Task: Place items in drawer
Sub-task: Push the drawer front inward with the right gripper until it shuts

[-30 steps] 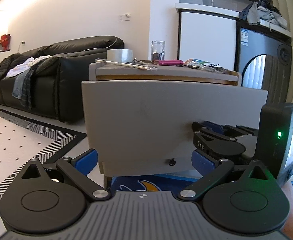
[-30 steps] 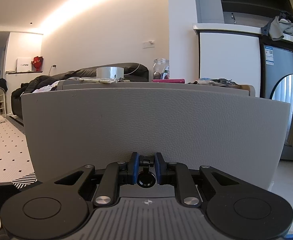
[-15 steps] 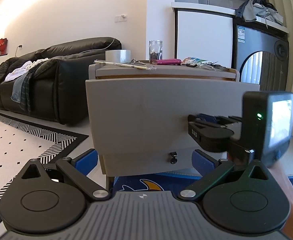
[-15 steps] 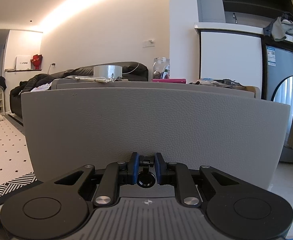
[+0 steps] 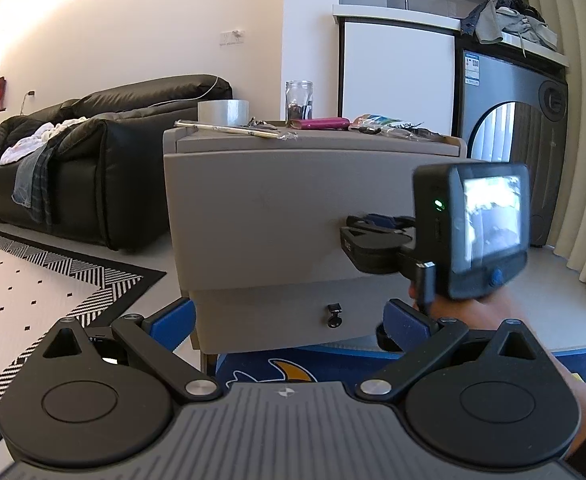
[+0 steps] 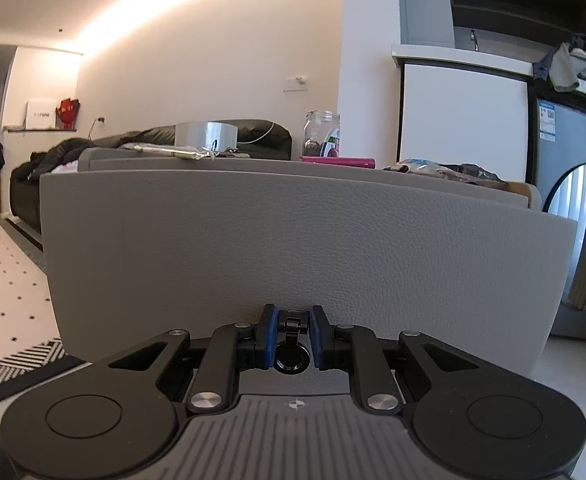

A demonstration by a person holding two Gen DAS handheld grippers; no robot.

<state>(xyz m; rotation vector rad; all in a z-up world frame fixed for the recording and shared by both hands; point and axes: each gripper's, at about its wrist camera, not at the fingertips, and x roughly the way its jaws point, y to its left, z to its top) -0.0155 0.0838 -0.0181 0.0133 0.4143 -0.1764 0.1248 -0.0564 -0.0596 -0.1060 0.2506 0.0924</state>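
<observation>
The right tool (image 6: 291, 336) is closed on the small black pull (image 6: 291, 354) of the grey upper drawer front (image 6: 293, 248), its blue pads pressed to either side of the knob. In the left wrist view the same tool (image 5: 367, 236), with its camera body behind it, sits against that drawer front (image 5: 277, 216), which stands forward of the cabinet, held by a hand (image 5: 489, 316). The left tool (image 5: 289, 320) hangs low before the lower drawer (image 5: 277, 320), its blue fingers spread wide and holding nothing; that drawer's black pull (image 5: 334, 316) lies between them. On the table top (image 5: 325, 142) rest a tape roll (image 5: 223, 112), a glass jar (image 5: 299, 100), a pink case (image 5: 320, 123), a long wrapped stick (image 5: 233, 130) and some crinkled packets (image 5: 393, 126)
</observation>
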